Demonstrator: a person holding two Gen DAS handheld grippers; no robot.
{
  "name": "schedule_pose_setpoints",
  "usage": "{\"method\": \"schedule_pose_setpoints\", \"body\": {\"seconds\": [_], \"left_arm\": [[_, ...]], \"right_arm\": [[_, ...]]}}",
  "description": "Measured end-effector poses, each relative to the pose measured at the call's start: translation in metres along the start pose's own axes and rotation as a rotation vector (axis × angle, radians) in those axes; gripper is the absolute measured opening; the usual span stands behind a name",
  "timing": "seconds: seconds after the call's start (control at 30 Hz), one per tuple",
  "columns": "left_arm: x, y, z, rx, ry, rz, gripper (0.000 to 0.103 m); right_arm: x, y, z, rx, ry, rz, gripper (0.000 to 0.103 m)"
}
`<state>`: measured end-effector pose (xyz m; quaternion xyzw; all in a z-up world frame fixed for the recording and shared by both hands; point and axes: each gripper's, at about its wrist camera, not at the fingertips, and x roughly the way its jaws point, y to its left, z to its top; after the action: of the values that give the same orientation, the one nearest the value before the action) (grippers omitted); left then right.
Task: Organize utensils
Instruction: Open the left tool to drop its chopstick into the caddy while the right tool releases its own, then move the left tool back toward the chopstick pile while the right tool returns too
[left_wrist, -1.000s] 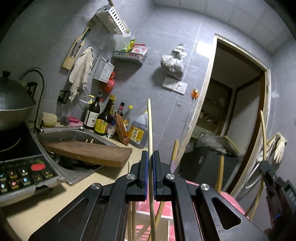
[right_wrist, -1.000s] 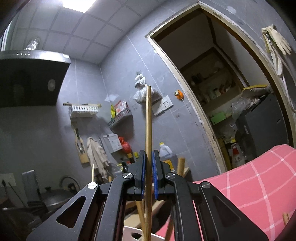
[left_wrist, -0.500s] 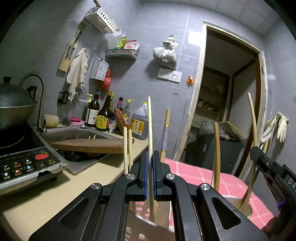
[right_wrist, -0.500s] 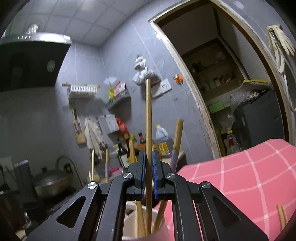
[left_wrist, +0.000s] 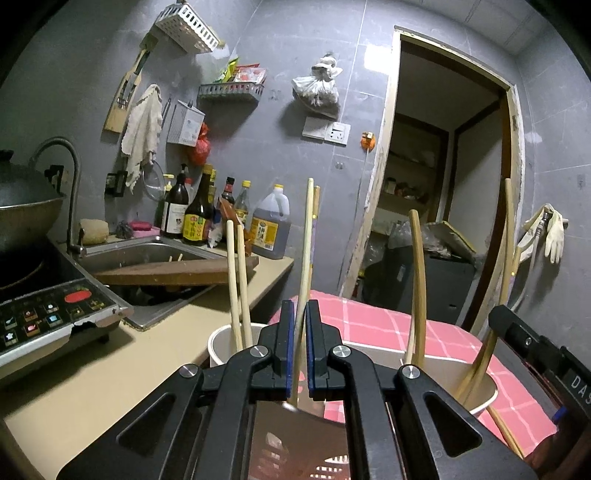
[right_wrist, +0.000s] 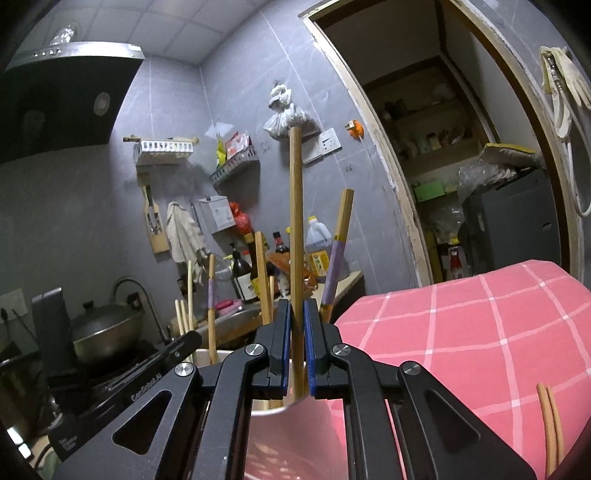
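Observation:
My left gripper (left_wrist: 297, 314) has a pale wooden chopstick (left_wrist: 306, 236) standing upright between its jaws, which stand slightly parted around it, over a white cup (left_wrist: 221, 339) that holds two pale chopsticks (left_wrist: 234, 280). My right gripper (right_wrist: 296, 312) has a darker wooden chopstick (right_wrist: 295, 206) upright between its jaws, also slightly parted, over another white cup (right_wrist: 201, 356) with several chopsticks. A second cup (left_wrist: 484, 391) with brown chopsticks stands to the right in the left wrist view, next to the right gripper's body (left_wrist: 535, 350).
The cups stand on a table with a pink checked cloth (right_wrist: 461, 332). Two loose brown chopsticks (right_wrist: 550, 424) lie on the cloth at right. A beige counter (left_wrist: 92, 369) with an induction hob, a sink (left_wrist: 147, 258), a cutting board and sauce bottles lies left. A doorway (left_wrist: 443, 184) opens behind.
Both grippers have come down with their chopsticks over the cups, which have risen into view. The jaws of both have parted slightly around the chopsticks.

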<state>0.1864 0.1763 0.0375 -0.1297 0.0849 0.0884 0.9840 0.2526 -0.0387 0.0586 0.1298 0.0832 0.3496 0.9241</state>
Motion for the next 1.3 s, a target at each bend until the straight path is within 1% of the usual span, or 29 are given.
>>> {"method": "schedule_pose_setpoints", "body": {"seconds": [0.17,0.33,0.37,0.4,0.43,0.5,0.63,0.7,0.77,0.8,0.83,0.87,0.97,1.0,1.07,1.1,1.13,1.2,1.3], "left_arm": [[-0.005,0.002,0.001,-0.016,0.006,-0.015,0.004],[-0.012,0.004,0.003,-0.036,0.007,-0.026,0.006],[-0.014,0.004,0.003,-0.038,0.007,-0.030,0.009],[-0.016,0.003,0.004,-0.038,0.006,-0.033,0.014],[-0.017,0.002,0.004,-0.038,0.005,-0.034,0.017],[-0.022,0.000,0.006,-0.038,0.001,-0.043,0.029],[-0.034,-0.008,0.009,-0.029,-0.012,-0.059,0.040],[-0.040,-0.013,0.010,-0.027,-0.020,-0.069,0.054],[-0.048,-0.020,0.012,-0.025,-0.027,-0.087,0.060],[-0.050,-0.024,0.013,-0.021,-0.028,-0.095,0.062],[-0.053,-0.029,0.013,-0.016,-0.028,-0.104,0.064],[-0.054,-0.032,0.014,-0.011,-0.028,-0.111,0.067],[-0.059,-0.049,0.012,0.007,-0.017,-0.152,0.072],[-0.060,-0.054,0.011,0.013,-0.012,-0.165,0.075],[-0.062,-0.066,0.008,0.027,0.001,-0.197,0.078],[-0.063,-0.072,0.007,0.034,0.009,-0.212,0.079],[-0.063,-0.078,0.005,0.042,0.017,-0.226,0.079],[-0.064,-0.088,0.001,0.055,0.034,-0.255,0.080],[-0.064,-0.103,-0.006,0.076,0.066,-0.292,0.081]], "right_arm": [[-0.005,0.000,0.000,-0.005,0.005,-0.008,0.007],[-0.013,-0.003,0.001,0.001,0.006,-0.025,0.010],[-0.016,-0.003,0.002,-0.002,0.003,-0.028,0.011],[-0.018,-0.003,0.002,-0.004,0.001,-0.030,0.017],[-0.022,-0.003,0.003,-0.004,-0.003,-0.034,0.027],[-0.030,-0.004,0.005,-0.005,-0.018,-0.040,0.028],[-0.045,-0.008,0.012,-0.008,-0.034,-0.078,0.029],[-0.055,-0.013,0.016,0.001,-0.042,-0.097,0.030],[-0.069,-0.020,0.020,0.020,-0.050,-0.118,0.035],[-0.074,-0.024,0.022,0.036,-0.052,-0.118,0.045],[-0.081,-0.029,0.023,0.055,-0.056,-0.117,0.052],[-0.088,-0.032,0.024,0.067,-0.060,-0.120,0.053],[-0.104,-0.039,0.028,0.066,-0.058,-0.139,0.057],[-0.110,-0.041,0.030,0.064,-0.059,-0.147,0.058],[-0.123,-0.046,0.033,0.058,-0.062,-0.165,0.066],[-0.128,-0.047,0.035,0.054,-0.062,-0.172,0.075],[-0.136,-0.051,0.038,0.048,-0.062,-0.184,0.079],[-0.147,-0.055,0.042,0.026,-0.057,-0.205,0.081],[-0.159,-0.062,0.047,-0.012,-0.030,-0.237,0.088]]}}
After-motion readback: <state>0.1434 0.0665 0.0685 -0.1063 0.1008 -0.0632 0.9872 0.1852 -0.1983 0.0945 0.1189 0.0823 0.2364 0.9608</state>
